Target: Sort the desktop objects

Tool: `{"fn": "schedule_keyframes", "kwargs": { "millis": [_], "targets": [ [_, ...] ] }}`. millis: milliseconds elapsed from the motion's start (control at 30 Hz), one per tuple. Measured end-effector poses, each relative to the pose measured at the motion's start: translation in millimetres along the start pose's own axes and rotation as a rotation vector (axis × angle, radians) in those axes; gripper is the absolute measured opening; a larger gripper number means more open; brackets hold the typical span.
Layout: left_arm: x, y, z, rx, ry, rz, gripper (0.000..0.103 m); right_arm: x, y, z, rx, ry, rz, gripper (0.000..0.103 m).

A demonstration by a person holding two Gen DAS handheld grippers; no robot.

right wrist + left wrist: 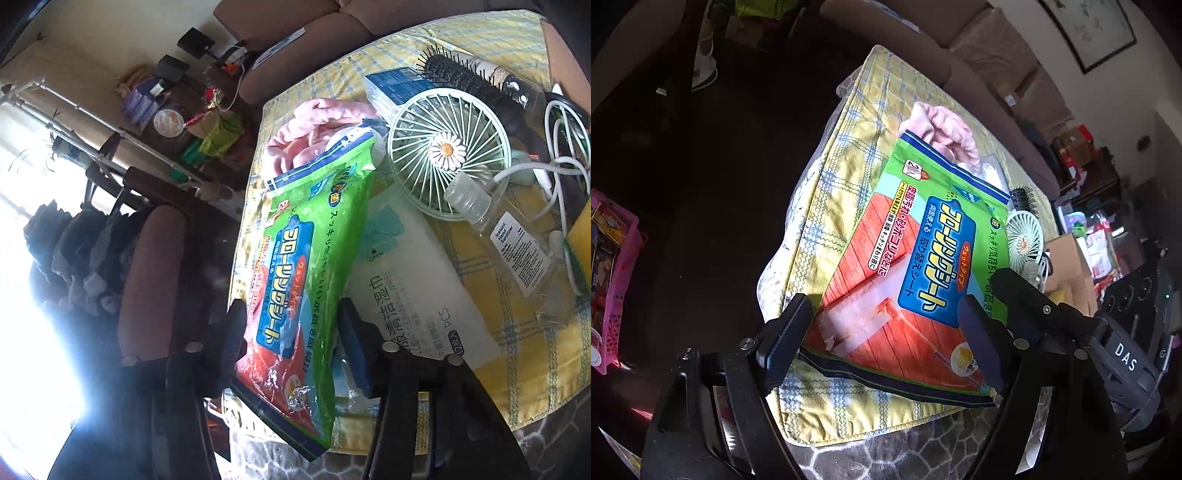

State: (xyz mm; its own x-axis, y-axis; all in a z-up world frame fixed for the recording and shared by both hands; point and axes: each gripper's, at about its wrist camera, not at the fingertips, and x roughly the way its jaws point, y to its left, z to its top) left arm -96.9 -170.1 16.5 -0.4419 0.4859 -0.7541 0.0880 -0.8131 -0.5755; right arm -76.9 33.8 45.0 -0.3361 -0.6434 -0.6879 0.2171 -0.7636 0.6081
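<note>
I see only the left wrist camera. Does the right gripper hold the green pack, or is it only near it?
Observer: It holds it. In the right wrist view the right gripper has the green pack pinched between its fingers.
Operator: Is something behind the pack, on its right side?
Observer: Yes, a white wet-wipe pack lies flat on the cloth there.
Operator: And next to the fan?
Observer: A clear hand sanitizer bottle lies on its side, with its cap at the fan's rim.
</note>
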Motion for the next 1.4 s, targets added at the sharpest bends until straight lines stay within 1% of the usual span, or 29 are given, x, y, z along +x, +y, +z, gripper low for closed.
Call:
{"fn": "schedule_keyframes", "kwargs": {
  "millis": [100,133,200,233,267,367,433,500,533,567,600,667,700,767,800,900,933,967,1000,1067,1133,1167,1267,1367,1400],
  "targets": [
    [-1.7,4.4,-1.1,-0.026,0.019,-0.044,0.079,-0.9,-4.7,-2.9,0.036,0.024,0.013,0.039],
    [-2.4,6.2,-1.5,-0.037,0.027,-0.064,0.079,-3.5,-7.3,-5.0,0.05,0.034,0.028,0.038],
    [-2.6,9.9,-3.8,-0.068,0.063,-0.134,0.088,-12.7,-8.3,-10.2,0.048,0.05,0.05,0.038],
    [-1.6,10.4,-5.7,-0.08,0.091,-0.169,0.09,-18.1,-5.1,-12.4,0.031,0.056,0.047,0.038],
    [-0.3,8.8,-9.0,-0.078,0.122,-0.189,0.094,-24.0,-2.5,-16.0,0.009,0.063,0.043,0.038],
    [-2.2,0.2,-23.7,-0.038,0.188,-0.177,0.094,-41.3,3.2,-31.6,-0.048,0.102,0.049,0.038],
    [-7.9,-5.4,-36.2,-0.007,0.223,-0.181,0.094,-51.7,4.4,-48.3,-0.095,0.14,0.016,0.038],
    [-13.7,-8.9,-48.2,0.018,0.259,-0.207,0.094,-60.9,1.3,-65.4,-0.133,0.169,-0.015,0.038],
    [-16.7,-8.7,-51.8,0.02,0.261,-0.215,0.093,-64.5,-2.6,-72.7,-0.14,0.188,-0.024,0.038],
    [-22.7,-6.3,-54.6,0.018,0.24,-0.212,0.093,-68.0,-7.4,-80.3,-0.141,0.207,-0.029,0.038],
    [-28.3,-2.1,-56.1,0.008,0.216,-0.187,0.093,-71.4,-11.4,-87.1,-0.143,0.227,-0.041,0.038],
    [-40.1,9.7,-61.1,-0.015,0.159,-0.101,0.093,-79.4,-18.2,-95.7,-0.173,0.238,-0.109,0.038],
    [-45.3,15.1,-64.7,-0.036,0.141,-0.097,0.093,-84.4,-18.6,-96.1,-0.201,0.224,-0.142,0.038],
    [-51.1,22.1,-75.2,-0.083,0.132,-0.157,0.093,-92.7,-18.9,-87.8,-0.251,0.182,-0.188,0.038],
    [-52.9,22.3,-81.6,-0.096,0.13,-0.176,0.093,-96.5,-17.6,-78.6,-0.262,0.159,-0.198,0.038],
    [-46.9,10.4,-101.5,-0.081,0.17,-0.226,0.093,-103.1,-7.6,-40.8,-0.314,0.069,-0.208,0.038],
    [-45.4,5.9,-107.4,-0.071,0.184,-0.241,0.093,-102.0,0.0,-26.6,-0.344,0.048,-0.211,0.038],
    [-44.2,0.8,-112.1,-0.059,0.192,-0.249,0.093,-98.0,9.5,-13.3,-0.374,0.041,-0.206,0.041],
    [-42.8,-4.7,-115.2,-0.049,0.193,-0.245,0.094,-89.7,20.2,-1.8,-0.411,0.055,-0.199,0.046],
    [-40.0,-10.2,-121.7,-0.039,0.193,-0.227,0.094,-67.1,37.3,17.3,-0.503,0.096,-0.22,0.049],
    [-34.7,-11.2,-126.8,-0.052,0.206,-0.226,0.094,-41.5,49.1,27.3,-0.613,0.139,-0.278,0.049],
    [-33.8,-12.6,-126.7,-0.051,0.198,-0.228,0.095,-28.8,49.7,31.3,-0.655,0.168,-0.306,0.049],
    [-30.1,-13.7,-122.5,-0.052,0.187,-0.228,0.095,5.3,42.8,35.6,-0.684,0.268,-0.32,0.049],
    [-29.2,-9.9,-123.1,-0.079,0.182,-0.255,0.097,30.8,31.9,30.4,-0.705,0.361,-0.381,0.049],
    [-28.9,-9.7,-122.5,-0.084,0.18,-0.26,0.097,35.5,26.2,27.9,-0.698,0.39,-0.381,0.049]
  ]
}}
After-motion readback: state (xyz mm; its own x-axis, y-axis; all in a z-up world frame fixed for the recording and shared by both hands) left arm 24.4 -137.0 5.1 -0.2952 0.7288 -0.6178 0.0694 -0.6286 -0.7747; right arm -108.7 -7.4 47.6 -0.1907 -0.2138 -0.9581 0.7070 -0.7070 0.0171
